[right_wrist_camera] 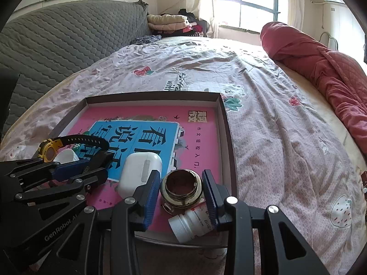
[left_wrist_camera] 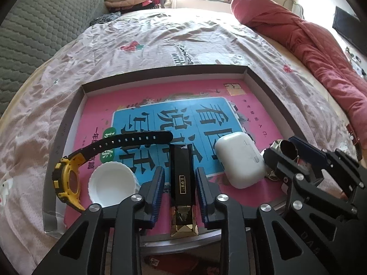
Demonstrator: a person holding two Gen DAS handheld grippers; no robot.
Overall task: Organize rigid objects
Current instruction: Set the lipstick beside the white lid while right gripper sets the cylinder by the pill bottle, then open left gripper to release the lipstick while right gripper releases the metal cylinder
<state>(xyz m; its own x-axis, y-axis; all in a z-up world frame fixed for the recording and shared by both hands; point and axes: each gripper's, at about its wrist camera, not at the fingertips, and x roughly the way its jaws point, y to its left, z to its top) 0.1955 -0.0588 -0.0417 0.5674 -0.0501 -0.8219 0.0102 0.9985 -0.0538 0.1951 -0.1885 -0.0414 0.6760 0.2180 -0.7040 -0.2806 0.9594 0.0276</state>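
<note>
1. The left gripper [left_wrist_camera: 180, 190] is nearest in the left wrist view. Its jaws are spread, one on each side of a black bar [left_wrist_camera: 182, 174] with a gold near end. Small gaps show on both sides, so the pads do not touch it.
2. The right gripper [right_wrist_camera: 181, 197] has its jaws spread around an open brass jar [right_wrist_camera: 181, 188], which stands upright. Whether the pads touch it I cannot tell.
3. A white bottle [right_wrist_camera: 192, 223] lies on its side just near of the jar, cap pointing near-left, beside the right pad.
4. All these things lie in a shallow tray [left_wrist_camera: 259, 84] on the bed [left_wrist_camera: 137, 45], over a pink book [left_wrist_camera: 146, 91] that covers the tray floor.
5. A white earbud case [left_wrist_camera: 240, 160] lies between the bar and the jar, just left of the right gripper's left pad.
6. A white cap [left_wrist_camera: 112, 183] sits open side up, left of the left gripper.
7. A yellow watch [left_wrist_camera: 67, 178] stands on edge at the tray's left wall. Its black strap arcs right over the book, and its tip ends just far of the bar.
8. A red quilt [right_wrist_camera: 321, 64] lies along the bed's right side.
9. Folded clothes [right_wrist_camera: 169, 23] are stacked at the far end, beside a grey sofa [right_wrist_camera: 68, 34].
</note>
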